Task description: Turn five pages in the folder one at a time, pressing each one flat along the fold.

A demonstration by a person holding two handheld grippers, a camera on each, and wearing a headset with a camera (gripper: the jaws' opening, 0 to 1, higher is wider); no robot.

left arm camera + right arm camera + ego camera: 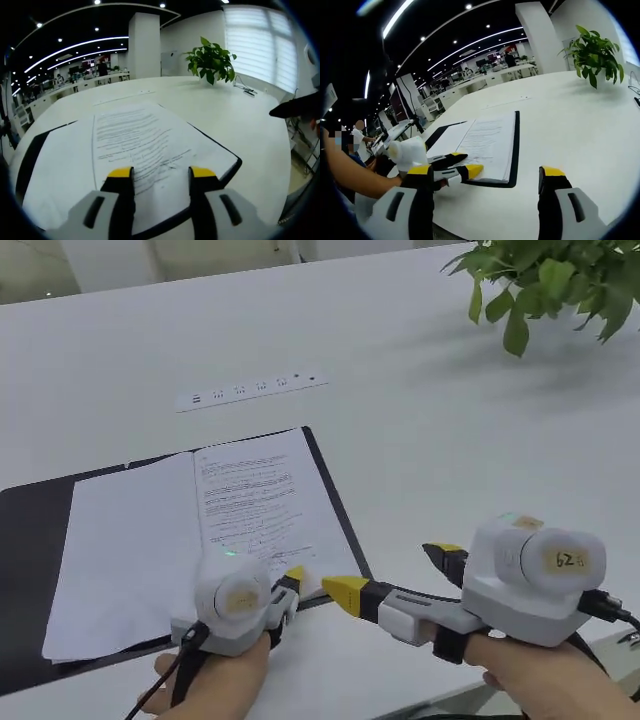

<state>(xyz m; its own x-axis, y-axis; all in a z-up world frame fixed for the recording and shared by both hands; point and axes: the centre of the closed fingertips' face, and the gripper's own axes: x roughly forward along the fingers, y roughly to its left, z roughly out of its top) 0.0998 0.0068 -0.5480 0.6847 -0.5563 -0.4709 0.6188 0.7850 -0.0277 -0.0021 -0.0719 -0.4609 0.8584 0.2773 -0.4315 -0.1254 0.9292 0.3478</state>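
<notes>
We are holding the left gripper (161,174) and right gripper (486,171) wide open and empty by the near edge of the folder (30,530), turned-page count unclear

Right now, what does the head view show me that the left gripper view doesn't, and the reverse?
Head view: the person's hands holding the grippers, with the right gripper open over bare table beside the folder. Left gripper view: the left gripper open, jaws at the printed page's near edge, plus window blinds behind. Both: the open folder, the printed page, the plant.
</notes>
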